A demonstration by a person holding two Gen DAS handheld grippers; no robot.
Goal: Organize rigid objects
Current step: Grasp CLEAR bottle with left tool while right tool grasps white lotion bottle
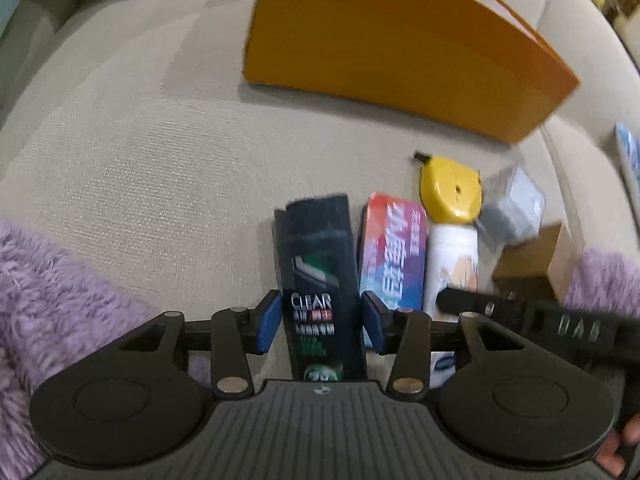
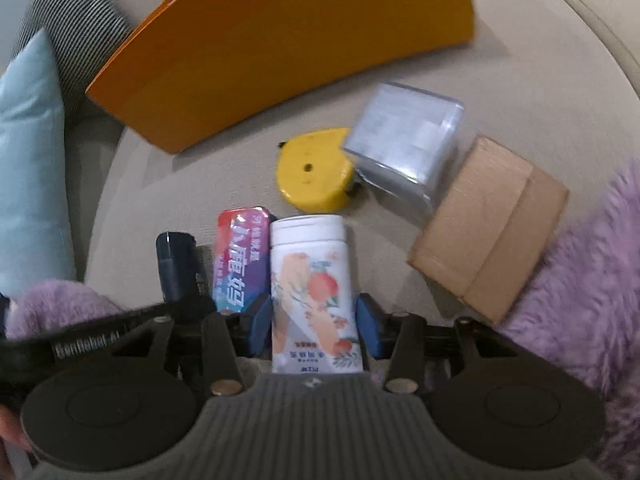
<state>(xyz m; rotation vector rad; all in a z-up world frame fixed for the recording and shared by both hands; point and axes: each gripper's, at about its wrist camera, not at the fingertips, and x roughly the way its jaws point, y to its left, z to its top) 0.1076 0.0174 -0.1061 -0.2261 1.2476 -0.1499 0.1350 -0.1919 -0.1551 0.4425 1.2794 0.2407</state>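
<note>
here the left gripper (image 1: pixel 319 322) straddles a dark shampoo bottle (image 1: pixel 318 280) low on its body, where the label reads clear. its jaws stand at middling width with a thin gap showing on either side, so they bracket the bottle and do not seem to press on it. the right gripper (image 2: pixel 313 322) does the same with a white bottle (image 2: pixel 310 288) printed with peaches; its blue pads sit at the bottle's flanks, and whether they truly bite i cannot tell.

taking the yellow tape measure (image 2: pixel 314 170) as landmark: the white bottle lies just in front of it, cap end nearest it. a red and purple box (image 2: pixel 240 258) lies beside the white bottle, and the shampoo bottle lies beyond that box, farthest from the tape measure. all three rest flat on the beige sofa cushion (image 1: pixel 140 160), long axes roughly parallel, pointing away from the grippers toward the orange board (image 1: pixel 380 40) behind.

both bottles look like smooth, stiff plastic, likely slippery and of moderate weight if full. the shampoo bottle is flat-sided, so a hold across its narrow width near the middle should sit steady. the white one looks rounder and may roll or squirm; a hold at mid-body is safer than near the cap. the soft cushion gives under them, so pressing down may tip them.
</note>
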